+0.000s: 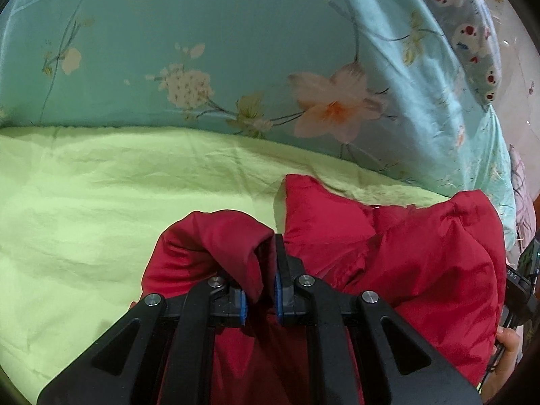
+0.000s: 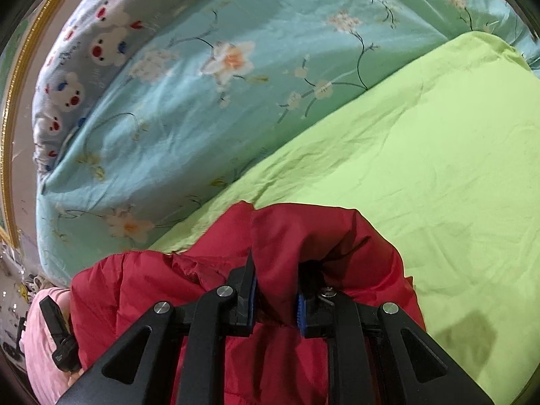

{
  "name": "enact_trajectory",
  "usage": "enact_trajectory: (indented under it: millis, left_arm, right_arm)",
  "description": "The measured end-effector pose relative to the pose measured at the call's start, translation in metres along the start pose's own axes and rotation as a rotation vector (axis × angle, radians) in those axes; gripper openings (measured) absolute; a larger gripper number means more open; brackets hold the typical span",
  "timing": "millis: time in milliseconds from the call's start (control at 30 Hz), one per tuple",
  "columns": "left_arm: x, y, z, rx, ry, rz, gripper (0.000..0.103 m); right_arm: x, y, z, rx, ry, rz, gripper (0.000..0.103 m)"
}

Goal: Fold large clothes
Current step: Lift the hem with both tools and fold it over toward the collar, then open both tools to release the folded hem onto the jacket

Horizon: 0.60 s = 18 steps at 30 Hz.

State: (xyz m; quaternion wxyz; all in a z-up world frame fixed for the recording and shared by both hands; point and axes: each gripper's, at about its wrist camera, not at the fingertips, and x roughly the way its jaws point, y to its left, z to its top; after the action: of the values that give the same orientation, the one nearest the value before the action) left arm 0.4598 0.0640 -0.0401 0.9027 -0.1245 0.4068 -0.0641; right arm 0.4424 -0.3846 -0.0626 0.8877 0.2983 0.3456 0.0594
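Item: puffy red quilted jacket (image 1: 388,253), edge clamped in left tool (image 1: 266,270) and right tool (image 2: 276,290). Lay it level onto the lime-green bedsheet (image 2: 438,152), keeping your hands evenly apart.

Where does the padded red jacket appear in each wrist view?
Left wrist: padded red jacket fills bottom centre and right, pinched in the left gripper.
Right wrist: it fills bottom centre and left, pinched in the right gripper.
Shared landmark: lime green sheet.

Red garment (image 1: 422,256) cut off below both views, fingers (image 1: 280,270) partly buried in its folds.
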Motion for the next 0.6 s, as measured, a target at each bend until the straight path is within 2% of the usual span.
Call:
enact_trajectory:
  millis: [233, 467, 567, 600]
  left_arm:
    - [0.019, 0.011, 0.005, -0.045, 0.018, -0.009, 0.014]
    - [-0.001, 0.013, 0.003, -0.049, -0.034, -0.016, 0.020]
    - [-0.017, 0.017, 0.009, -0.055, -0.067, 0.003, 0.034]
    - [-0.025, 0.019, 0.012, -0.056, -0.083, 0.026, 0.044]
  right_arm:
    - [0.024, -0.005, 0.003, -0.003, 0.011, -0.054, 0.016]
    - [0.038, -0.003, 0.003, -0.018, 0.011, -0.091, 0.016]
    - [0.040, -0.006, 0.005, -0.006, 0.016, -0.092, 0.016]
    - [0.040, -0.006, 0.005, -0.007, 0.016, -0.094, 0.016]
